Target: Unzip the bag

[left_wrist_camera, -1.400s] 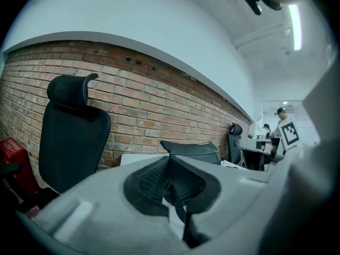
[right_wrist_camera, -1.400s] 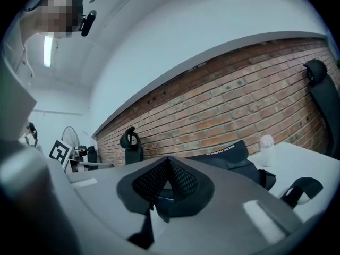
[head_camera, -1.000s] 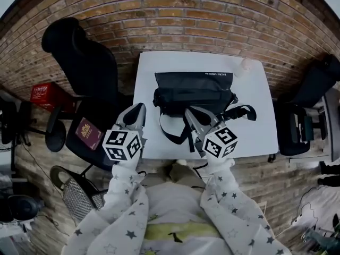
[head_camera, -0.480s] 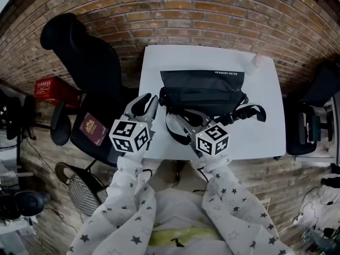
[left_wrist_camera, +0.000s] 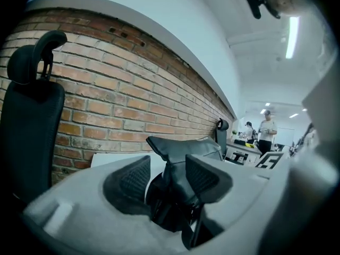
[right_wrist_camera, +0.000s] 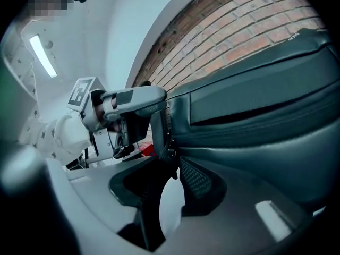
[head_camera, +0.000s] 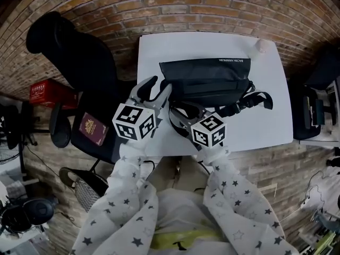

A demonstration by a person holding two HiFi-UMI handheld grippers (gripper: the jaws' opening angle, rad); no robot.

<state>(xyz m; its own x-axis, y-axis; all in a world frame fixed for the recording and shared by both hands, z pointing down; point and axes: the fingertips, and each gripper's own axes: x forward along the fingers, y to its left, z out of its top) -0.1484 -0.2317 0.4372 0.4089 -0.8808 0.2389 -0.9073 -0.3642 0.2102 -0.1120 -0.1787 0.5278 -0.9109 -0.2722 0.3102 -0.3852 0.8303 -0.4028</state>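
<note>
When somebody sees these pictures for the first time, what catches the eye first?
The black bag on the white table, before the brick wall. The left claw and the right claw stand at its near left end; their jaws have just been opening, with part of the bag in each gap. A red booklet lies on the black chair at left.

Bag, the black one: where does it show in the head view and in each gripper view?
Head view: bag upper centre, on the table.
Left gripper view: bag low centre, between the fingers.
Right gripper view: bag fills the right half.
Shared landmark: brick wall behind it.
</note>
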